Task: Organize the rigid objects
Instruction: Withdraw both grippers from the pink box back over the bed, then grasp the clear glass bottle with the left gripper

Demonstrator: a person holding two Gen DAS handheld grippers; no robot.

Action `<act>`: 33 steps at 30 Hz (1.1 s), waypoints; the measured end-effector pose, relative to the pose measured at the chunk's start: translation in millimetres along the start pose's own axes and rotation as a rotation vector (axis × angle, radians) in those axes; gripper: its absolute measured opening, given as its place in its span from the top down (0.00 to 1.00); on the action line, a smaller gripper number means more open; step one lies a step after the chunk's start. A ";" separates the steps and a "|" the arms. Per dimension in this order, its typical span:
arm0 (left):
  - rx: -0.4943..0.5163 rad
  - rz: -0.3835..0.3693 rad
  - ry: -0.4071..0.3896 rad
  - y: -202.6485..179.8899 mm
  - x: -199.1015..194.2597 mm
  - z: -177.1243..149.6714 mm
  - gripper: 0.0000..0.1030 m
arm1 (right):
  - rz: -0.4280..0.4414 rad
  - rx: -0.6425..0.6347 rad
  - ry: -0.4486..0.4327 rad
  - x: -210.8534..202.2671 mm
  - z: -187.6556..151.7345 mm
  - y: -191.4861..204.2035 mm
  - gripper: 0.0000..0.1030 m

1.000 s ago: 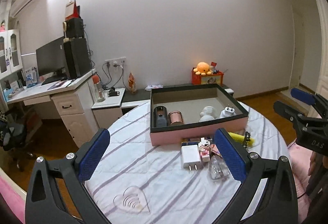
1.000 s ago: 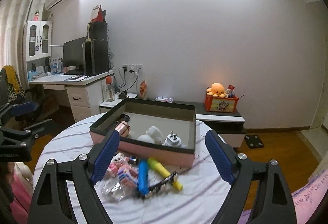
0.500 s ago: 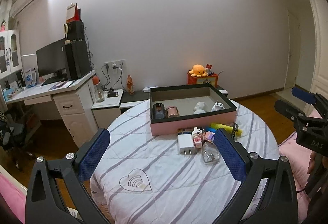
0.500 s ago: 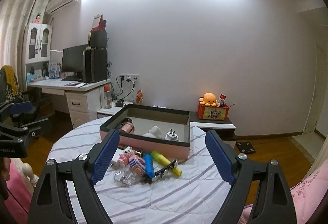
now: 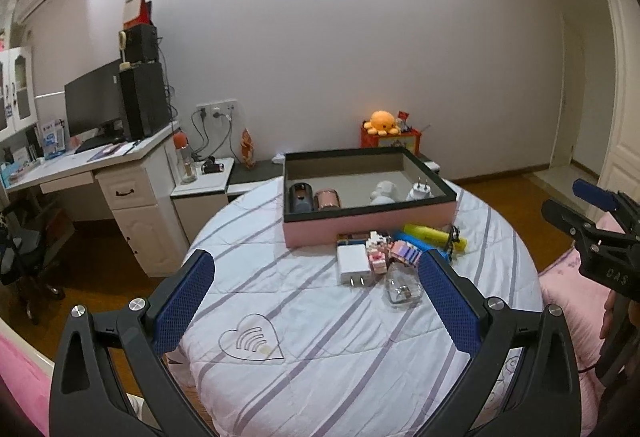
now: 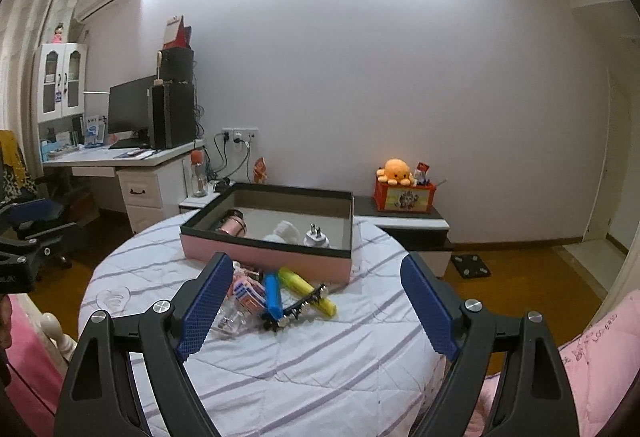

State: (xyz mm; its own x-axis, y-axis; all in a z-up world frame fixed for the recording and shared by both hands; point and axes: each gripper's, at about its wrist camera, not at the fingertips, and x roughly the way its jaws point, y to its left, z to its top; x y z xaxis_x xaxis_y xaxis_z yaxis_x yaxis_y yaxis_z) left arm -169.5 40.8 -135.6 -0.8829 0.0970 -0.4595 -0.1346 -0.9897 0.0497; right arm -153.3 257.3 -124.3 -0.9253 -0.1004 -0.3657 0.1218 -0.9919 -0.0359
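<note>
A pink box (image 5: 368,227) with a dark rim stands on the round striped table (image 5: 320,337). It holds a dark cylinder (image 5: 301,197), a rose-gold cylinder (image 5: 327,199), a white figure (image 5: 384,192) and a white plug (image 5: 420,193). In front of the box lies a pile: white charger (image 5: 353,263), pink block toy (image 5: 378,251), clear bottle (image 5: 402,287), blue marker (image 6: 273,295), yellow highlighter (image 6: 306,289), black clip (image 6: 298,309). My left gripper (image 5: 316,277) is open and empty, short of the pile. My right gripper (image 6: 316,269) is open and empty too.
A white desk (image 5: 120,173) with a monitor stands at the left, with a low cabinet (image 6: 404,221) behind the table. An orange plush (image 6: 394,171) sits on a red box. Pink bedding (image 6: 592,357) lies at the right, a dark chair (image 6: 36,221) at the left.
Both views have drawn back from the table, so the box and pile look smaller and farther off. Both grippers stay open and empty.
</note>
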 end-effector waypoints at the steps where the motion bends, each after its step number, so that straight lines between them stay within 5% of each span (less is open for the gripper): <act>1: 0.006 -0.002 0.011 -2.7 4.0 -1.0 0.00 | 0.001 0.004 0.009 2.6 -1.4 -0.7 0.15; 19: 0.078 -0.121 0.289 -83.0 132.9 -39.5 0.00 | 0.012 0.086 0.201 85.2 -48.7 -46.0 0.15; 25: 0.036 -0.132 0.367 -88.9 161.1 -43.2 0.31 | 0.020 0.115 0.240 103.3 -58.3 -59.2 0.15; 31: 0.057 -0.134 0.415 -98.1 177.2 -47.8 0.38 | 0.028 0.126 0.261 110.2 -63.4 -65.0 0.15; 33: 0.060 -0.144 0.404 -97.5 177.0 -46.9 0.50 | 0.030 0.125 0.268 112.0 -64.8 -64.9 0.15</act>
State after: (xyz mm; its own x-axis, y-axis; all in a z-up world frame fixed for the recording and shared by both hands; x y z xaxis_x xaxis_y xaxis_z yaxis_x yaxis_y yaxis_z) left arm -291.5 149.5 -263.3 -0.6074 0.1724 -0.7754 -0.2801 -0.9600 0.0059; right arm -241.6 315.5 -223.2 -0.7918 -0.1225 -0.5984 0.0872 -0.9923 0.0879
